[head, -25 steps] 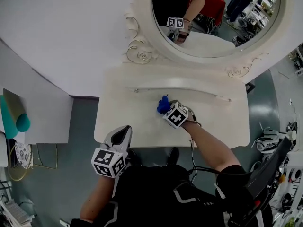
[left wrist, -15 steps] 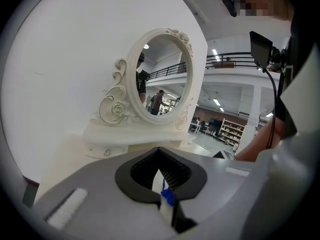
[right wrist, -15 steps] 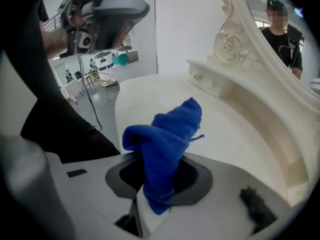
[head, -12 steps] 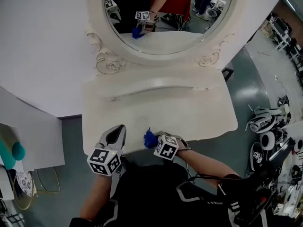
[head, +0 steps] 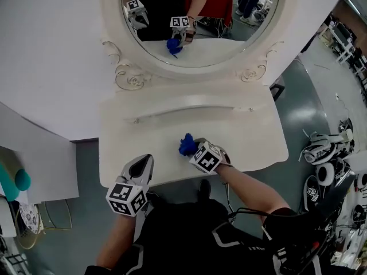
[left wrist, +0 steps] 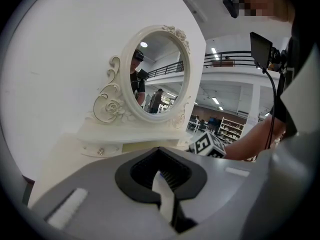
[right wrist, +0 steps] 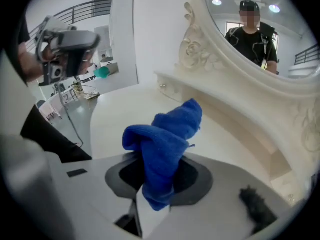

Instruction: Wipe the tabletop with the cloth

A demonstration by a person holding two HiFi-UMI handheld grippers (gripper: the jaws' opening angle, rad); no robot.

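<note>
A blue cloth (head: 185,144) is clamped in the right claw (head: 193,148), bunched into a loose wad that sticks out beyond the claw tips. In the right gripper view, the cloth (right wrist: 166,144) is seen pinched between the two jaws of the right claw (right wrist: 156,186), with its free end raised above the pale surface. The cloth is held over the front middle part of the cream desk (head: 246,136). Whether it touches the top cannot be told. The left claw (head: 141,166) is held at the desk's near left edge, well apart from the cloth. In the left gripper view, the jaws of the left claw (left wrist: 167,186) are seen closed together with nothing between them. Both claws and the cloth are reflected in the oval mirror (head: 229,33) at the back of the desk.
</note>
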